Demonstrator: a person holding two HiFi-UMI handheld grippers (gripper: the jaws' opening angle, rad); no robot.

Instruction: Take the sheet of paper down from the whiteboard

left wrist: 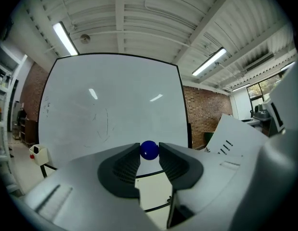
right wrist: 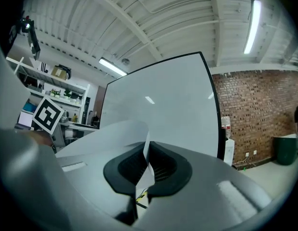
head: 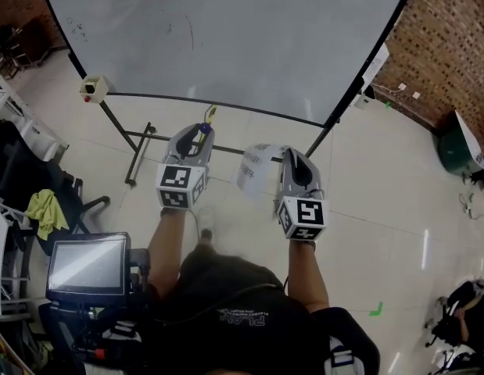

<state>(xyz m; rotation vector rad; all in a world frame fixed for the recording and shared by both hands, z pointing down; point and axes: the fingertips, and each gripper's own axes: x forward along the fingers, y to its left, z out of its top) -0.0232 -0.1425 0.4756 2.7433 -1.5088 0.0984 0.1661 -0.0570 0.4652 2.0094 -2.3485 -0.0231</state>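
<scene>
The whiteboard (head: 226, 30) stands in front of me with only faint pen marks on its bare face (left wrist: 115, 105). Both grippers are held level, away from the board. My right gripper (head: 287, 156) is shut on the sheet of paper (head: 254, 169), which curls off to its left. In the right gripper view the paper (right wrist: 115, 134) runs down between the closed pads (right wrist: 161, 165). My left gripper (head: 201, 131) is shut on a small blue round magnet (left wrist: 149, 149), pinched at the fingertips. The paper (left wrist: 235, 138) also shows at the right of the left gripper view.
The board's black stand legs (head: 140, 151) reach out over the pale floor. A small white box (head: 93, 88) hangs at the board's left edge. A chair with a yellow-green cloth (head: 44, 209) and a monitor (head: 87, 264) are at my left. A brick wall (head: 453, 45) and a green bin (head: 453, 151) are at the right.
</scene>
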